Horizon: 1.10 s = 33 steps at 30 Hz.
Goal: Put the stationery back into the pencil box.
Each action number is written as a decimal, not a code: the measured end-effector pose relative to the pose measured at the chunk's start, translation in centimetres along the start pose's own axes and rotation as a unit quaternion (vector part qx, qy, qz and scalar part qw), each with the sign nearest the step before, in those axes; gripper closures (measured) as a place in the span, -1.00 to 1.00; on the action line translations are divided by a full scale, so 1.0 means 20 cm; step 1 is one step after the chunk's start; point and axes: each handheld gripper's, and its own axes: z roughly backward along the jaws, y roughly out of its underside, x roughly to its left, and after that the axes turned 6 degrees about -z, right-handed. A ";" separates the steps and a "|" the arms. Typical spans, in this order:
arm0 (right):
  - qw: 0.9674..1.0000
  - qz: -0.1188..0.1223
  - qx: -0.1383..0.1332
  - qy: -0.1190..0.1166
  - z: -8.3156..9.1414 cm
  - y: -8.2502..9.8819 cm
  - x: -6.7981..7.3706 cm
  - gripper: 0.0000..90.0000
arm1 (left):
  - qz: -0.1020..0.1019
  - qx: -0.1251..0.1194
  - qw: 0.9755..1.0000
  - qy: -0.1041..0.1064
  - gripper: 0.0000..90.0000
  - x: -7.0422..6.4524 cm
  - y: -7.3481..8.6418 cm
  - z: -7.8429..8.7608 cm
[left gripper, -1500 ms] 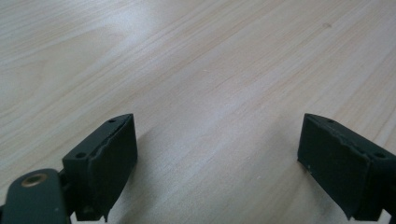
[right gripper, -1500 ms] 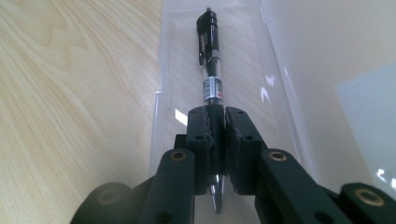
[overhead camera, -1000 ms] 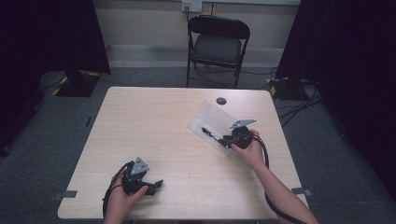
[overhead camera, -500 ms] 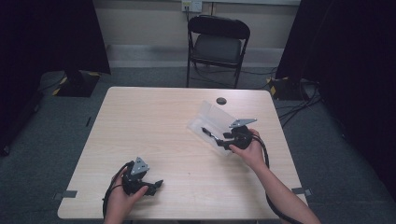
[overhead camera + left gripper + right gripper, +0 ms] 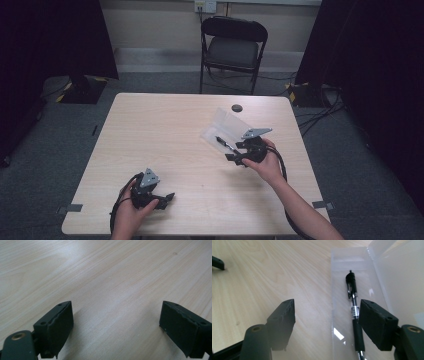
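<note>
A black pen (image 5: 355, 315) lies in the shallow tray of a clear plastic case (image 5: 352, 270), its clip end pointing away from the right claw (image 5: 332, 320) and its grip end toward it. The case sits open on the right half of the worktop (image 5: 165, 135), with its lid (image 5: 231, 120) folded back on the far side; in the high view the pen (image 5: 223, 143) shows as a thin dark line inside it.

The right claw hovers just over the near end of the case. Its jaws have just been opening and now stand wide apart, one over bare wood beside the case, the other just beside the pen's barrel. The pen lies free in the tray, and neither pad presses on it. In the high view the right claw (image 5: 235, 154) is held in the person's right hand (image 5: 267, 165) at the case's near edge.

The left claw (image 5: 117, 322) is well apart from all this, near the front left of the worktop. Its jaws are spread wide with only bare wood between them. A small dark round object (image 5: 236, 107) lies near the far edge, beyond the case. A folding chair (image 5: 232, 47) stands behind the worktop.
</note>
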 end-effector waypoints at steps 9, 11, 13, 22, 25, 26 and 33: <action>1.000 0.016 0.005 -0.019 0.02 -0.01 0.08 -0.45 | 0.002 -0.001 1.000 -0.001 -0.74 0.00 0.00 0.00; 0.999 0.020 0.005 -0.024 0.02 -0.01 0.10 -0.46 | 0.002 -0.001 1.000 -0.001 -0.74 0.00 0.00 0.00; 0.999 0.021 0.007 -0.028 0.02 -0.01 0.11 -0.47 | 0.002 -0.001 1.000 -0.001 -0.74 0.00 0.00 0.00; 0.998 0.028 0.011 -0.051 0.04 0.02 0.18 -0.53 | 0.002 -0.001 1.000 0.000 -0.74 0.00 0.00 0.00; 0.998 0.032 0.018 -0.054 0.06 0.04 0.19 -0.54 | 0.002 -0.001 1.000 -0.001 -0.74 0.00 0.00 0.00; 0.998 0.036 0.019 -0.053 0.06 0.05 0.20 -0.54 | 0.001 -0.001 1.000 -0.001 -0.74 0.00 0.00 0.00; 0.996 0.043 0.025 -0.068 0.06 0.15 0.25 -0.54 | 0.002 -0.001 1.000 -0.001 -0.74 0.00 0.00 0.00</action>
